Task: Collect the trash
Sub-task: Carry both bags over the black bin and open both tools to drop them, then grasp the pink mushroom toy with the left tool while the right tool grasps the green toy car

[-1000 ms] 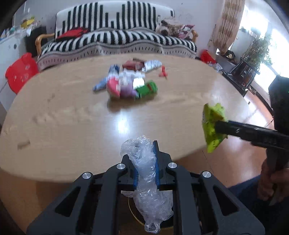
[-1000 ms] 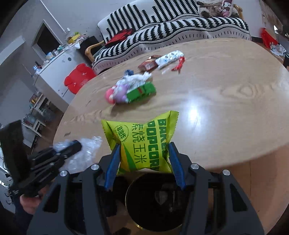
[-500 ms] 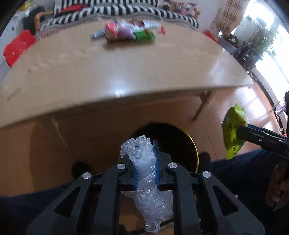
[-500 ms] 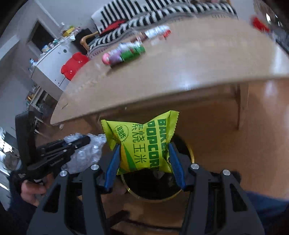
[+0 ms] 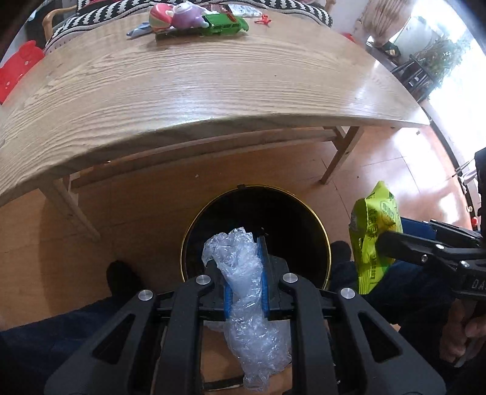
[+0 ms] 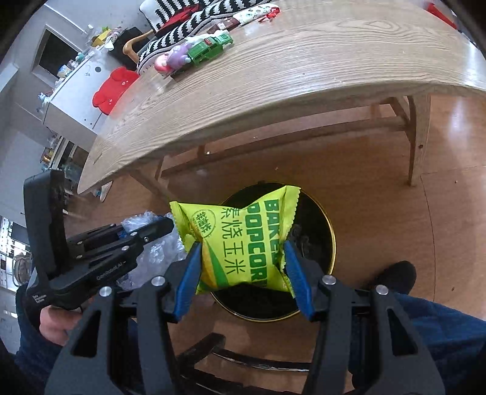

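Observation:
My left gripper is shut on a crumpled clear plastic bag and hangs over the near rim of a black round trash bin with a gold rim on the floor. My right gripper is shut on a yellow-green popcorn packet, held above the same bin. In the left wrist view the packet shows at the right, just outside the bin's rim. In the right wrist view the left gripper and its plastic bag sit to the left.
A wooden table stands beyond the bin, with a green toy truck, plush toys and wrappers at its far side. The person's dark trouser legs and shoes flank the bin. A red stool and a striped sofa lie behind.
Both grippers sank from above the tabletop to below its edge, tipping downward, and now hang over the bin. Both keep their hold on the plastic bag and the popcorn packet.

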{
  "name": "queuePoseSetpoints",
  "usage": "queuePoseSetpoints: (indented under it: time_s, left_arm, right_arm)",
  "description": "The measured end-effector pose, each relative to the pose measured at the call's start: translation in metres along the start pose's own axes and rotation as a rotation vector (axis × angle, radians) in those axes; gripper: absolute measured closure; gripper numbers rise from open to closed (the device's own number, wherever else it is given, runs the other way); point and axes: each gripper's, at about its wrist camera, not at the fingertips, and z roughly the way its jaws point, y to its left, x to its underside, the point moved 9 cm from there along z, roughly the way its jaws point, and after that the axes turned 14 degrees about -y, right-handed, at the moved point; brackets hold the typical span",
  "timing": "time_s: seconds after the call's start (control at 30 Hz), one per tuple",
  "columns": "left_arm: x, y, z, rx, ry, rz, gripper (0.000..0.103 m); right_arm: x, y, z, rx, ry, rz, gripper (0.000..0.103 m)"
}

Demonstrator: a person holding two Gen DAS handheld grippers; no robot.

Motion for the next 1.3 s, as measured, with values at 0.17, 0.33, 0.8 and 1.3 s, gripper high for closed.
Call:
queuePoseSetpoints:
  time_s: [0.17,0.33,0.8,1.3]
  left_arm:
    - [0.001,-0.001,-0.002,0.004,-0.003,-0.006,0.090]
    - [0.001,-0.003,-0.003,0.004,-0.006,0.001,0.090]
    - [-0.010,0.006,-0.009,-0.033,-0.043,-0.041,0.027]
    - [-0.016,0.005,-0.018,-0.037,-0.062,-0.041,0.017]
  right_arm:
    - [0.000,-0.003,0.002,0.008,0.006,0.006,0.048]
    - [0.000,-0.001,0.003,0.011,0.004,0.007,0.048]
    - [-0.011,-0.007,-0.004,0.000,-0.043,0.065,0.024]
    - [-0.020,-0.011,-0.013,0.027,-0.091,0.059,0.019]
